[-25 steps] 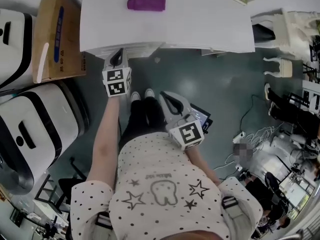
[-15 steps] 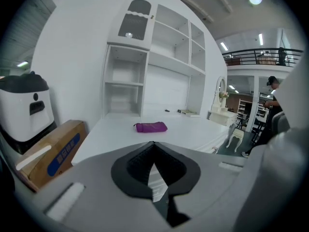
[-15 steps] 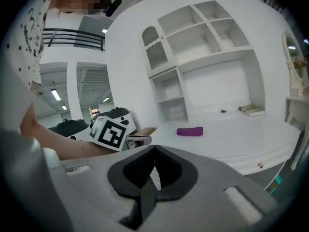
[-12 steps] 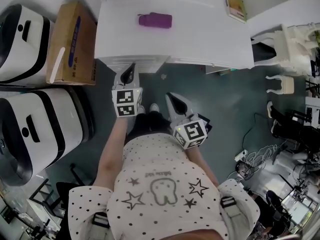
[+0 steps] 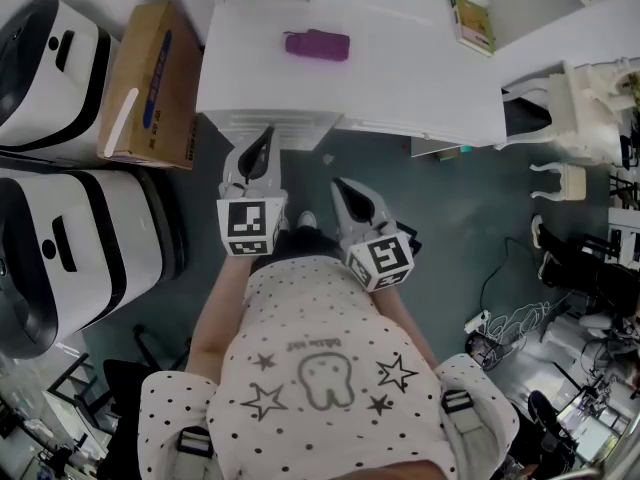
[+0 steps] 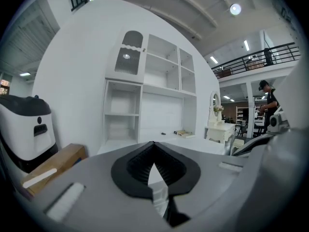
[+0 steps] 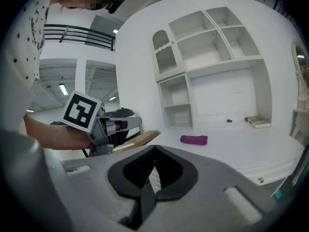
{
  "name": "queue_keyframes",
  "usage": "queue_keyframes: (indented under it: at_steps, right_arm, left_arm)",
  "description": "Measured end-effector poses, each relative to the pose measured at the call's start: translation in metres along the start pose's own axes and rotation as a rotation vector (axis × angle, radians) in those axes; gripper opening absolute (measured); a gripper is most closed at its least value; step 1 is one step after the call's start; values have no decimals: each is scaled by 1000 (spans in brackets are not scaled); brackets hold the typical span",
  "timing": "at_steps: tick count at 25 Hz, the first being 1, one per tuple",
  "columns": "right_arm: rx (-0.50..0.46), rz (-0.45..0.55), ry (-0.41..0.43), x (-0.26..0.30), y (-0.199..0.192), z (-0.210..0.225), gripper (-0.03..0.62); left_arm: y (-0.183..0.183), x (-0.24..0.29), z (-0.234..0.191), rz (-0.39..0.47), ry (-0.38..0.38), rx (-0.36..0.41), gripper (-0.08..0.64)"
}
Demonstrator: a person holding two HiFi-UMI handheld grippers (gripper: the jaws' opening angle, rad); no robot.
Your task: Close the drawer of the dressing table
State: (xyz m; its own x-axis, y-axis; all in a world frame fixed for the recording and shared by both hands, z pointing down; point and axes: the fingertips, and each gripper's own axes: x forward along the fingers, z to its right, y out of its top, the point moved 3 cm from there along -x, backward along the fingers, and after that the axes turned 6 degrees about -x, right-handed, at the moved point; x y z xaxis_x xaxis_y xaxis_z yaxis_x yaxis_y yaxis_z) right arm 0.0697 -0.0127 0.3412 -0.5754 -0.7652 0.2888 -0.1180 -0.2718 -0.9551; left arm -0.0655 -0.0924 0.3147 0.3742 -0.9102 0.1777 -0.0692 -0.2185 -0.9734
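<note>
Two large white machines with black bands [image 5: 60, 218] are standing off the left end of the white dressing-table bench [image 5: 400, 78], and a brown cardboard box [image 5: 150, 83] is leaning close against that same end. The left gripper [image 5: 264, 140] is hovering in front of the bench's left front corner, pointing toward it with its fingers [image 6: 145, 163] pressed together and nothing between them. The white drawer with a slatted front [image 5: 285, 128] is sitting under the left part of the bench, its front showing just below the bench's front edge; the left gripper's tip is lying close before it, and whether the two are touching cannot be told. A purple soft pouch [image 5: 317, 45] is lying on the bench top above the drawer, well back from the front edge. The right gripper [image 5: 340, 190] is hanging farther out from the bench front than the left one, over the dark green floor [image 5: 450, 198], and its fingers [image 7: 166, 170] are likewise pressed together on nothing. A small yellowish book [image 5: 472, 25] is resting near the bench's back right corner, and white ornate furniture [image 5: 585, 98] is standing beyond the bench's right end.
</note>
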Motion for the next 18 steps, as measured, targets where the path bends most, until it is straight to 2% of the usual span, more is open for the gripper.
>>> queue_keyframes:
  at_steps: [7,12,18]
  right_arm:
    - [-13,14,3,0,6,-1,-6]
    - [-22,16,11,3,9,-3,-6]
    - [-72,24,38,5,14,-14,-6]
  left_arm:
    - [21,-32,10,72,-11,-12,-5]
    - [29,-47,19,86,-42,-38,-5]
    - [22,-64,28,70,-67,-78,-5]
